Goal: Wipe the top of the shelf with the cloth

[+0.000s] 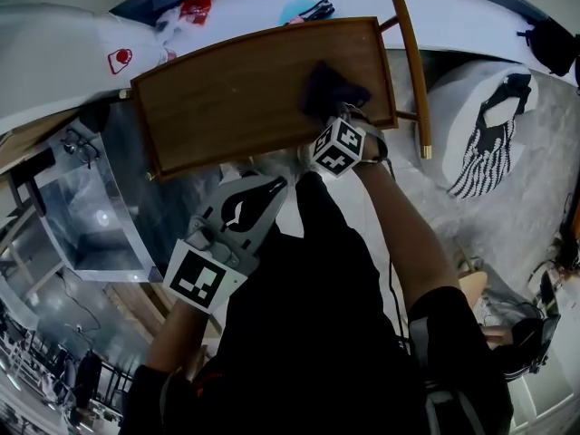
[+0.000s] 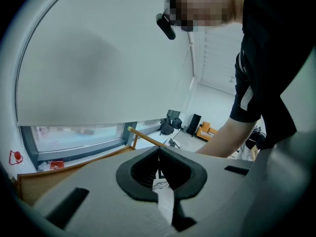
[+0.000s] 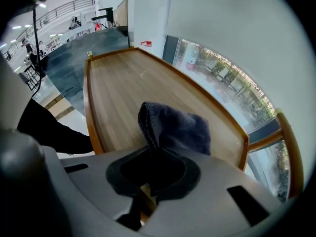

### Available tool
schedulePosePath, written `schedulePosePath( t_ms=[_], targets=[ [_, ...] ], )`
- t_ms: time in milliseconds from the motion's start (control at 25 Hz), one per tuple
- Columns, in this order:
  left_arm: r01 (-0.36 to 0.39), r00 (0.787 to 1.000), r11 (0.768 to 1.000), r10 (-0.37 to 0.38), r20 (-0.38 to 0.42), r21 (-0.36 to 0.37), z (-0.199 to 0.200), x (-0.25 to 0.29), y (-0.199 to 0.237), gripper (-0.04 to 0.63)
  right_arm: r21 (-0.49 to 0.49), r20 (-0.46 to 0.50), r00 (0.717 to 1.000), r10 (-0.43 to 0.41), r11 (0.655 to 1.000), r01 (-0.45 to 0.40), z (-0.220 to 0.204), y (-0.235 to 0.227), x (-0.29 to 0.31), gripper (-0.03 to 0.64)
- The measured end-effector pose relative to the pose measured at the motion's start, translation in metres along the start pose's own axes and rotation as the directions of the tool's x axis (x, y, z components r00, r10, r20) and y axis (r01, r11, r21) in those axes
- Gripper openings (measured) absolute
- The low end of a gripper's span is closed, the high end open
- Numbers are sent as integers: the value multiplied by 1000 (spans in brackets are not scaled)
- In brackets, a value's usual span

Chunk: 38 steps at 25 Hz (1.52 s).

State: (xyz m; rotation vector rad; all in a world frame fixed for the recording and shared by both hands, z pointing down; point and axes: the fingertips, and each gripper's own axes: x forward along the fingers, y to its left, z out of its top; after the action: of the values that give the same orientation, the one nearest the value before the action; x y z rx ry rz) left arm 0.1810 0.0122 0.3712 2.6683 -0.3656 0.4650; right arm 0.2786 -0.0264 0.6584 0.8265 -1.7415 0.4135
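Cloth [image 1: 331,84], judged soft and limp, is pinched by a bunched fold in the right gripper [image 1: 339,114] on the shelf [image 1: 236,98], upper centre; left gripper [image 2: 158,157] is closed on nothing.

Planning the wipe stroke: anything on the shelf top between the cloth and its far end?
Nothing visible does. The right gripper is shut on the cloth at one end of the shelf top, and the wood ahead of the cloth lies bare all the way to the far end.

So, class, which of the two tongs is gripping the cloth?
The right tongs, shut on the dark cloth over the shelf top; the left tongs are shut, empty.
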Motion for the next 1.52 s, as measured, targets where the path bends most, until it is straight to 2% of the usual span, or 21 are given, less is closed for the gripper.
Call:
schedulePosePath(
  t_ms=[520, 840, 1040, 1240, 1400, 1520],
  targets=[
    [60, 998, 998, -59, -22, 36, 11, 26, -15, 21, 104, -44, 998, -54, 993, 58, -46, -32, -14, 28],
    [63, 998, 996, -61, -24, 61, 20, 23, -19, 21, 132, -47, 996, -72, 988, 78, -58, -42, -21, 28],
    [40, 999, 996, -40, 1, 74, 31, 8, -16, 21, 153, -3, 995, -101, 983, 100, -46, -46, -41, 28],
    [4, 999, 993, -9, 39, 122, 50, -15, -15, 21, 201, 82, 987, -136, 972, 118, -19, -53, -77, 28],
    [-47, 996, 988, 36, 81, 146, 70, -42, -8, 21, 270, 175, 971, -163, 956, 112, 13, -58, -114, 28],
    [-88, 990, 982, 68, 120, 170, 86, -64, -2, 21, 319, 261, 948, -180, 943, 91, 44, -59, -144, 28]
  ],
)
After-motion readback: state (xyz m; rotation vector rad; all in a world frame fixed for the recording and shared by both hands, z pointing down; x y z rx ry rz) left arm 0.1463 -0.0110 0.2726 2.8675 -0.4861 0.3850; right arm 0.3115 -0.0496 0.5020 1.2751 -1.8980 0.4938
